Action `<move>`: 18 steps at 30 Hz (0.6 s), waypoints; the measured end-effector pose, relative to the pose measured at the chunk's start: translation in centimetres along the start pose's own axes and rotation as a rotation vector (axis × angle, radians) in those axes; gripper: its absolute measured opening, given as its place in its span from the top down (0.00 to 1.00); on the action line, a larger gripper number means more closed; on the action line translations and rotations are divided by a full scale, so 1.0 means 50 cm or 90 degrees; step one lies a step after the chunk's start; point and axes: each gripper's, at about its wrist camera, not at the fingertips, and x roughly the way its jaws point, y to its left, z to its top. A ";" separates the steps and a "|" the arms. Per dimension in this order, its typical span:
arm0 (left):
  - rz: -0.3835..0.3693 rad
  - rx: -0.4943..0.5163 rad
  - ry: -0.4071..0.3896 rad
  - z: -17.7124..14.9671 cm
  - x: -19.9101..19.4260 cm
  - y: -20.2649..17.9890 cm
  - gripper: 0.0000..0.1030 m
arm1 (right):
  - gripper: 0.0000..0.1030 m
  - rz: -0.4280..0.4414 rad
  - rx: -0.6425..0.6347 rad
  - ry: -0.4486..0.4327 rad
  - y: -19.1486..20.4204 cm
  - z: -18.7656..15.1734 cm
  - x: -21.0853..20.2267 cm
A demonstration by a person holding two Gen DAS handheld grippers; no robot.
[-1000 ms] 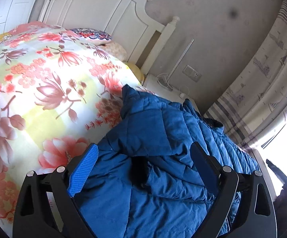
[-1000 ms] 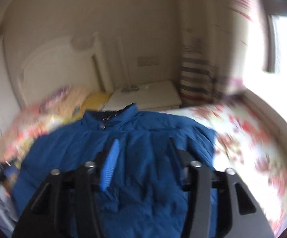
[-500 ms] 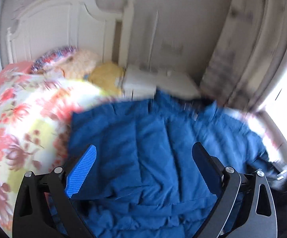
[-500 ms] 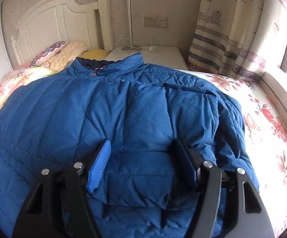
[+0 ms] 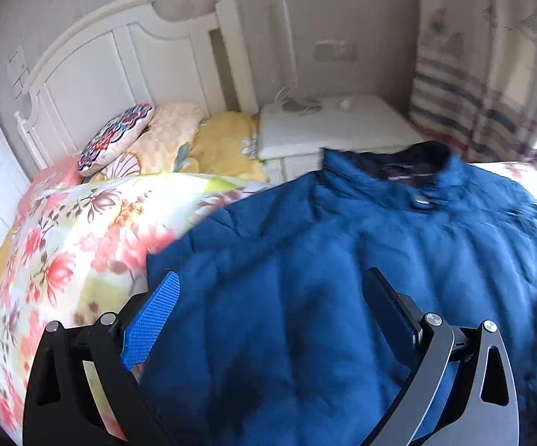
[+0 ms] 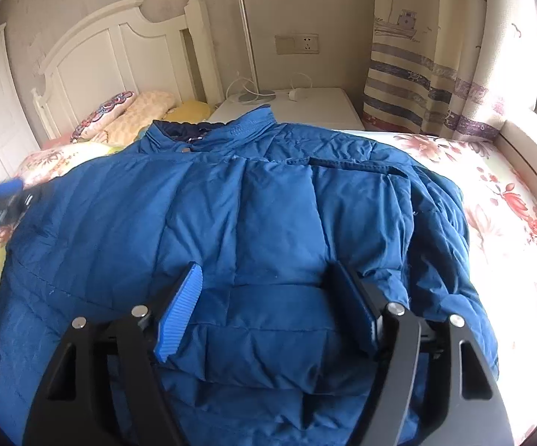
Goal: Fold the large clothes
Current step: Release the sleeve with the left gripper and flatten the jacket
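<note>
I see jacket [image 6: 268, 223] ahead of right gripper [image 6: 268, 316]: solid deep blue, quilted, darker navy collar lining. My gripper pads [image 6: 179, 316]: bright blue, ribbed, on black frame. Bedspread [image 5: 64, 245] left of left gripper [image 5: 268, 316]: pink-red flowers on white and yellow-green. Headboard [image 6: 120, 55] beyond: white. Curtain [image 6: 435, 74] far right: cream, grey-purple stripes, boat print. Cushion [image 5: 116, 137]: red-blue-white pattern.

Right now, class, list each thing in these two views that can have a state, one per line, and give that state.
Blue jacket: spread on the bed, collar fastened, right sleeve folded over the front.
Left gripper: open, over the jacket, holding nothing.
Right gripper: open, over the jacket's lower front, holding nothing.
Curtain: hanging drawn beside the window.
Floral quilt: lies rumpled under the jacket.
</note>
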 end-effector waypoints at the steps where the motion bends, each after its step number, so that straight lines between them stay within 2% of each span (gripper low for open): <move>1: 0.010 -0.010 0.032 0.003 0.036 0.011 0.06 | 0.29 0.001 0.001 -0.001 0.000 0.000 -0.001; 2: -0.006 -0.032 0.059 0.000 0.066 0.025 0.04 | 0.29 0.000 0.000 0.000 0.001 0.000 -0.001; 3: -0.052 -0.077 0.082 -0.013 0.099 0.050 0.04 | 0.29 -0.001 0.000 0.000 0.001 0.000 -0.001; 5: -0.082 -0.107 0.062 -0.028 0.104 0.065 0.04 | 0.29 0.003 -0.001 -0.001 0.001 0.000 -0.002; 8: -0.060 -0.083 0.060 -0.025 0.085 0.053 0.04 | 0.28 0.007 0.001 -0.002 0.000 0.000 -0.004; 10: -0.065 -0.076 0.041 -0.021 0.057 0.050 0.04 | 0.28 0.009 0.002 -0.002 0.000 0.000 -0.005; 13: -0.052 -0.108 0.014 -0.008 0.037 0.085 0.04 | 0.27 0.008 0.001 -0.002 0.003 0.001 -0.005; 16: -0.065 -0.140 0.083 -0.023 0.106 0.118 0.04 | 0.26 0.006 -0.001 -0.001 0.004 0.001 -0.004; 18: -0.085 -0.140 0.073 -0.034 0.110 0.121 0.04 | 0.26 0.005 -0.003 -0.001 0.006 0.001 -0.004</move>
